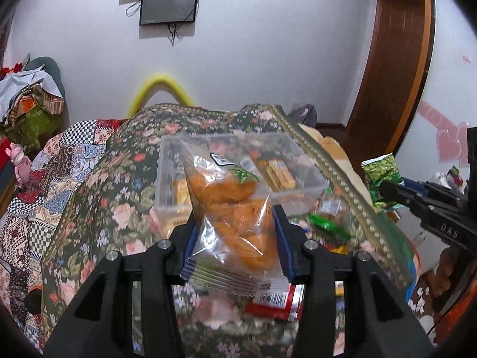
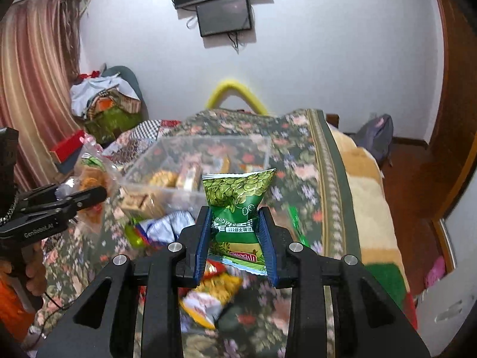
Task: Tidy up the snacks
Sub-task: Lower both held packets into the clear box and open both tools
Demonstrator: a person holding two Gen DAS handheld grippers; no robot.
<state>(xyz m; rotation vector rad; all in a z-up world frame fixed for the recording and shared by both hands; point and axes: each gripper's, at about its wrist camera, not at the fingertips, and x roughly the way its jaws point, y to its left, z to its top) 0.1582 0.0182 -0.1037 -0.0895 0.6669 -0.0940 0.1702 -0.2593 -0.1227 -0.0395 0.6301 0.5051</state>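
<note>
Nearest, the left gripper is clamped on a clear bag of orange snacks, its blue pads pressed into the bag's sides; the bag's lower sealed edge hangs behind the fingers and its label is too small to read. Beneath it a red packet lies on the floral bedspread, half hidden by the gripper. Likewise the right gripper is closed on a green packet, squeezed at the waist so the top flares; the print is upside down and hard to make out. Under it a yellow packet and a blue-white packet lie blurred on the bedspread. Farther on, a clear bin sits on the bed, holding several wrapped snacks seen only vaguely through its walls. In the left view, the bag covers the bin's near corner. Beyond, a yellow hoop rises behind the bed, its lower ends cut off, and two dark screens hang on the white wall.
</note>
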